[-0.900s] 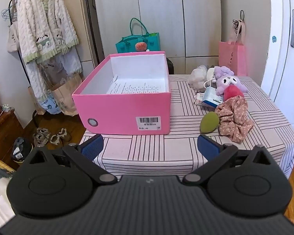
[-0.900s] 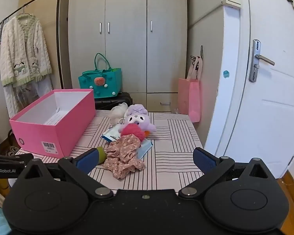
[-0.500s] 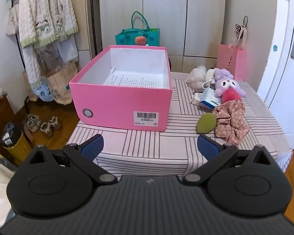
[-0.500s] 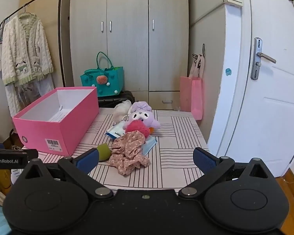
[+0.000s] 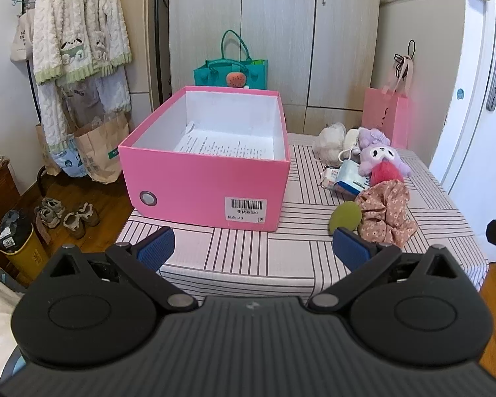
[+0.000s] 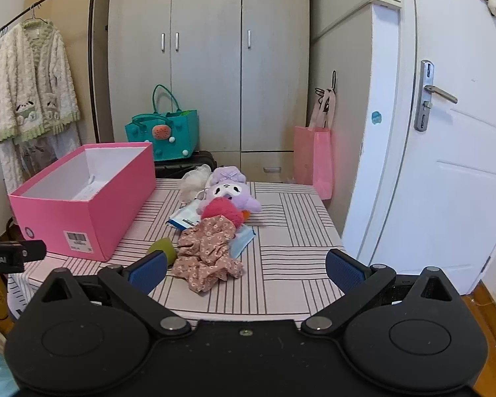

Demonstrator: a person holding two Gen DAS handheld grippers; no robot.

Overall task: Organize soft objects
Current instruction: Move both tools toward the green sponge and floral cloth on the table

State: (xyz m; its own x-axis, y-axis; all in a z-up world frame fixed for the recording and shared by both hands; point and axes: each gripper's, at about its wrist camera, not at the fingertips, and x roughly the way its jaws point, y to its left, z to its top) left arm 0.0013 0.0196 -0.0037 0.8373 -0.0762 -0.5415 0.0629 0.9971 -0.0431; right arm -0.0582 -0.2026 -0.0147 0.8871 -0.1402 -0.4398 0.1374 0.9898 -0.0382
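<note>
An open pink box (image 5: pixel 208 182) (image 6: pixel 82 211) stands on the left of the striped table, holding only a printed sheet. To its right lies a heap of soft things: a floral cloth (image 5: pixel 385 213) (image 6: pixel 206 251), a green pad (image 5: pixel 345 216) (image 6: pixel 163 248), a red pompom (image 5: pixel 385 173) (image 6: pixel 221 208), a purple plush (image 5: pixel 378 155) (image 6: pixel 229 187), a white fluffy item (image 5: pixel 329 139) (image 6: pixel 193 182) and a blue packet (image 5: pixel 350 178) (image 6: pixel 185 216). My left gripper (image 5: pixel 253 249) is open, above the table's near edge. My right gripper (image 6: pixel 246 269) is open, short of the floral cloth.
A teal bag (image 5: pixel 231 72) (image 6: pixel 163 134) stands behind the table before grey wardrobes. A pink paper bag (image 5: pixel 385 115) (image 6: pixel 314 158) hangs at the back right. A white door (image 6: pixel 446 165) is right. A clothes rack (image 5: pixel 76 43) and shoes (image 5: pixel 69 216) are left.
Both grippers have drawn back and risen a little; the box and soft heap sit lower and farther in view. Both stay open. Nothing on the table has moved.
</note>
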